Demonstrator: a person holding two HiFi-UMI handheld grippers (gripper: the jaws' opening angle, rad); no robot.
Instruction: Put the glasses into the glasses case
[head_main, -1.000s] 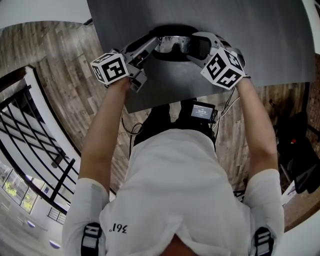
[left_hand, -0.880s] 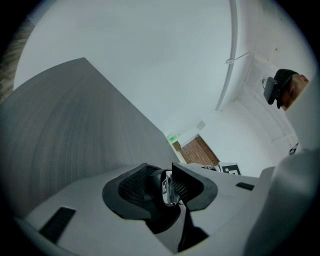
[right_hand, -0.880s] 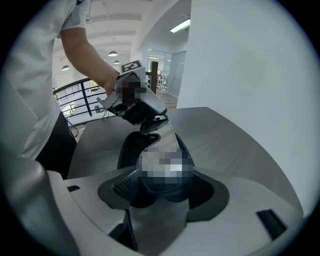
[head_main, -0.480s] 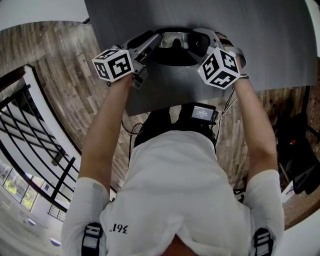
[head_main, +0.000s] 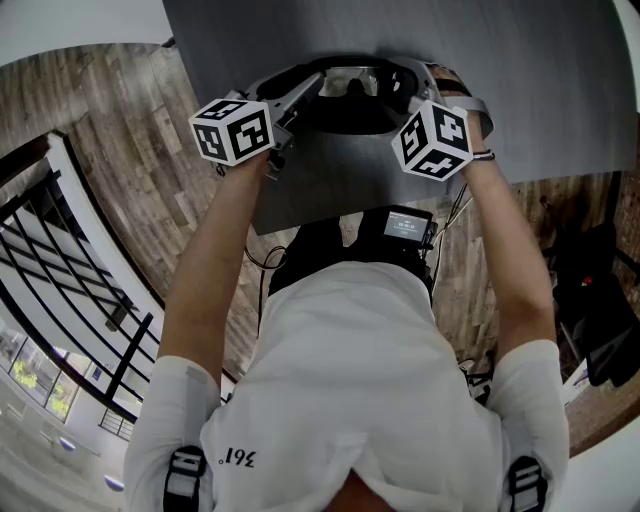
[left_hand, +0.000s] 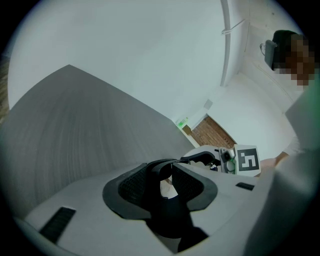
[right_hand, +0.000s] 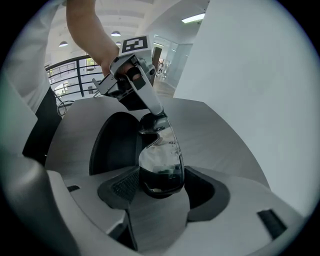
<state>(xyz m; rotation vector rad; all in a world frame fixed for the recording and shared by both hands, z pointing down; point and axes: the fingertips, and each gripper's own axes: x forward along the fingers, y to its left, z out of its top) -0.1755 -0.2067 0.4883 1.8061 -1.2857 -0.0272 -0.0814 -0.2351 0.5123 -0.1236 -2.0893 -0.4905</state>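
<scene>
Wooden flooring (head_main: 110, 120) is seen around a grey surface (head_main: 520, 80), on which an open black glasses case (head_main: 345, 118) is laid. The glasses (head_main: 360, 80) are held in the air just above the case, stretched between the two claws. One dark end of the frame is clamped in the left claw (left_hand: 160, 180), whose pads are pressed narrowly onto it. The opposite end, with its clear lens, is seated in the right claw (right_hand: 160, 182), whose jaws are set wide around it, the pads being met by the frame on either side. Both claws are angled downward toward the case.
</scene>
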